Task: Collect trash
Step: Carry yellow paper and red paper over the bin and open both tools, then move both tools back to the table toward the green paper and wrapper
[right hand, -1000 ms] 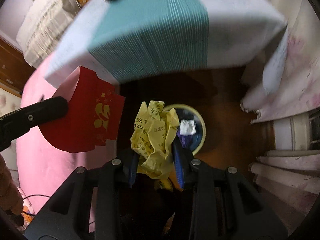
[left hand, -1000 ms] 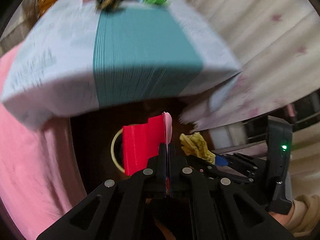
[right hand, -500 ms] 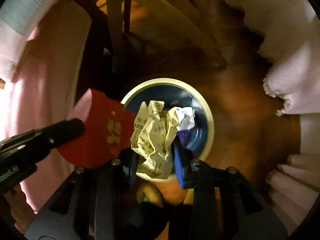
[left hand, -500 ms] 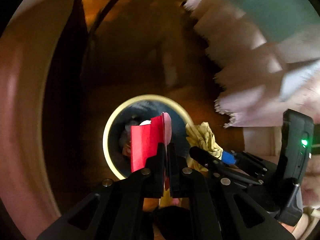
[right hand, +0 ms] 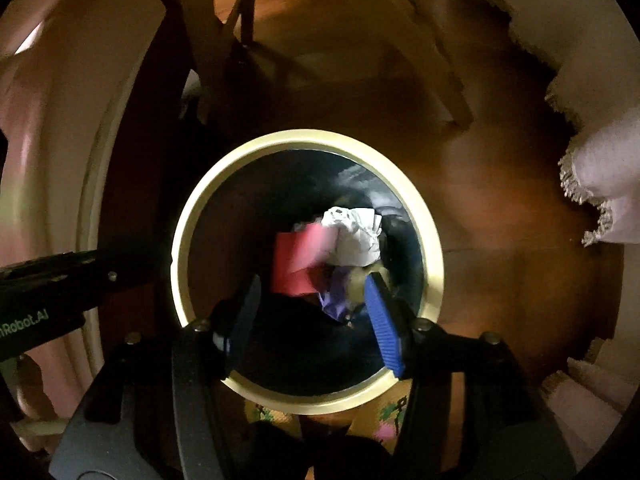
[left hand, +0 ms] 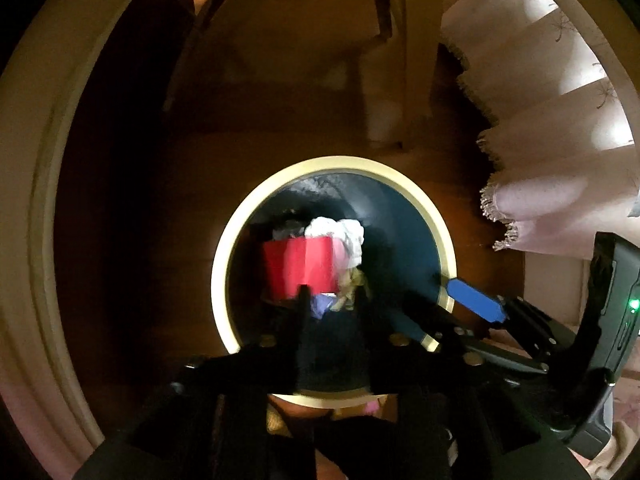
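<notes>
Both grippers have been lowered over the bin (right hand: 188, 216); jaws of left gripper (left hand: 330, 294) and right gripper (right hand: 310, 312) have just been opened, nothing clamped. Red envelope (left hand: 300, 266) and yellow paper (right hand: 356, 280) are seen released inside, beside white paper (right hand: 356, 232).

Glossy, seemingly plastic bin (right hand: 434, 264) holds crumpled white paper (right hand: 356, 236) and smooth red card (left hand: 300, 266); fringed cloth (left hand: 552, 208) nearby.

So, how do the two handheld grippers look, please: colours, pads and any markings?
Both are black plastic with visible screw heads. The right gripper has ribbed blue pads on its jaws. The left gripper has dark jaws, and its body carries white lettering ending "Robot.AI". A green light glows on a black unit beside the right gripper.
</notes>
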The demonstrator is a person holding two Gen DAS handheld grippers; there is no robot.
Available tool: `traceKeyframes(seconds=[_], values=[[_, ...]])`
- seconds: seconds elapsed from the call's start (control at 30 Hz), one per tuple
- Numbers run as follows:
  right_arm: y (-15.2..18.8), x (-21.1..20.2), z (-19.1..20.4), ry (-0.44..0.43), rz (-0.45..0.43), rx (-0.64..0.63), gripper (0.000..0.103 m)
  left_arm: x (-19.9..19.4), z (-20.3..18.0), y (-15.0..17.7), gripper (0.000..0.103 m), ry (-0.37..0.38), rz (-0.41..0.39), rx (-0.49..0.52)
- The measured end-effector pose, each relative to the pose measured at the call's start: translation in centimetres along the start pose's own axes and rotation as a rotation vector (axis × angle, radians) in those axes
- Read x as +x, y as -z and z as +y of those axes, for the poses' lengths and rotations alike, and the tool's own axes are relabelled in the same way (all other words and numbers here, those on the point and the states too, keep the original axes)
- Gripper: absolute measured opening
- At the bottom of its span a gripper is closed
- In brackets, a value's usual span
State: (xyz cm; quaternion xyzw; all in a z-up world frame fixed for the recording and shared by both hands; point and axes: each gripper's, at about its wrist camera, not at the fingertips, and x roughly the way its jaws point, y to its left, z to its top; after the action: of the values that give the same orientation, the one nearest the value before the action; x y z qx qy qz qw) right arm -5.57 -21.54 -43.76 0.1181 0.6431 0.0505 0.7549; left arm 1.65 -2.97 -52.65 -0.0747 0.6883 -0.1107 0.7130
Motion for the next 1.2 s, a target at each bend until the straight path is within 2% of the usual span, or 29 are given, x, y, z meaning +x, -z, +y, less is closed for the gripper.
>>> traceKeyframes(seconds=[0.2, 0.3, 0.37, 0.53, 0.6, 0.67, 0.77, 0.87, 0.9, 1.07, 1.13, 1.2], values=[[-0.5, -1.9, -0.8, 0.009, -0.011, 0.005, 0.052, -1.4, -1.4, 0.1, 0.036, -0.020, -0.027, 0.002], [-1.1, -3.3, -0.5, 0.012, -0.022, 0.019, 0.052, -3.9, -2.7, 0.3, 0.036, -0.022, -0.046, 0.002], [-0.3, -5.7, -0.1, 0.013, -0.027, 0.032, 0.052, -6.3, -3.4, 0.3, 0.037, -0.021, -0.058, -0.002], [-0.4, -13.0, 1.9, 0.007, -0.050, 0.069, 0.052, -16.4, -4.8, 0.9, 0.040, -0.017, -0.112, 0.015], [-0.4, -17.0, 3.3, 0.007, -0.064, 0.071, 0.052, -20.5, -5.6, 1.2, 0.049, -0.014, -0.135, 0.025], [-0.7, -20.0, 4.6, 0.010, -0.078, 0.069, 0.052, -24.1, -6.2, 1.5, 0.052, -0.009, -0.153, 0.037], [-1.1, -26.7, 7.2, 0.011, -0.123, 0.069, 0.052, -30.5, -7.4, 2.0, 0.054, 0.004, -0.192, 0.060], [-1.4, -32.5, 9.3, 0.010, -0.166, 0.075, 0.052, -37.9, -7.5, 2.5, 0.063, 0.003, -0.245, 0.094], [-1.6, -35.1, 10.3, 0.011, -0.190, 0.077, 0.052, -40.5, -7.7, 2.6, 0.066, 0.006, -0.268, 0.104], [-2.2, -44.3, 14.4, 0.024, -0.304, 0.069, 0.052, -49.7, -8.3, 2.9, 0.067, 0.013, -0.359, 0.150], [-2.4, -47.5, 15.6, 0.031, -0.348, 0.059, 0.052, -52.6, -8.6, 2.9, 0.071, 0.004, -0.403, 0.170], [-2.4, -50.1, 16.9, 0.046, -0.399, 0.040, 0.052, -56.2, -8.2, 3.2, 0.080, -0.013, -0.444, 0.183]])
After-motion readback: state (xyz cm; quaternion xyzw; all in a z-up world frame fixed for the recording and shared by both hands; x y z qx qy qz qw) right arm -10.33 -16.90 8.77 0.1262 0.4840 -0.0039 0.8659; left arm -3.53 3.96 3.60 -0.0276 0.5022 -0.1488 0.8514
